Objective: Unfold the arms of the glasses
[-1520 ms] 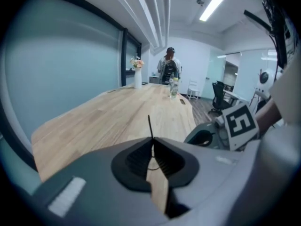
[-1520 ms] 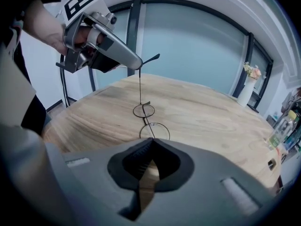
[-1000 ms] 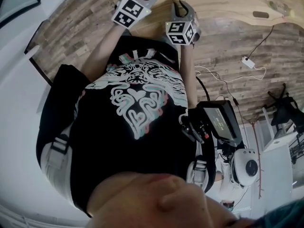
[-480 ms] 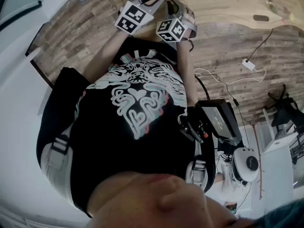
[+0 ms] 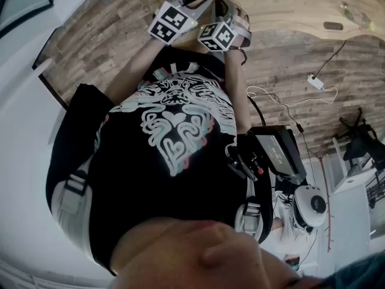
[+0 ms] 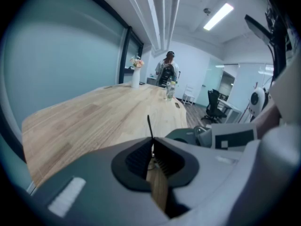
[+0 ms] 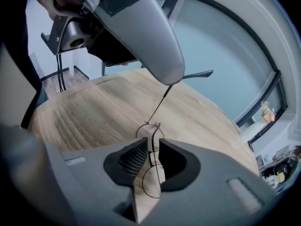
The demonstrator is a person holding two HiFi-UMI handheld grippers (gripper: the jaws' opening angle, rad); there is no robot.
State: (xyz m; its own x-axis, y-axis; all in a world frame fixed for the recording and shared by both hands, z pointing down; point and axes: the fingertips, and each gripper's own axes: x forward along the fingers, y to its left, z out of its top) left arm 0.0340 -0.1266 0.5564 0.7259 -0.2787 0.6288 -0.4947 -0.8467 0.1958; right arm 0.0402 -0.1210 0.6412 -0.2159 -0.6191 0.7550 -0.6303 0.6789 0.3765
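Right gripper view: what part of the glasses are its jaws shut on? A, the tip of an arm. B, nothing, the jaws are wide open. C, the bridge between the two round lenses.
C: the right gripper pinches the glasses with one round lens on each side of its jaws, while the arm runs up to the left gripper.

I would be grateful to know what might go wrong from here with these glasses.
1. The left gripper pinches only the thin arm near its tip; swinging it off the hinge's line may bend the wire.
2. The right gripper is clamped on the glasses at the frame between the round lenses; twisting could warp it, or the glasses may slip and drop to the table.
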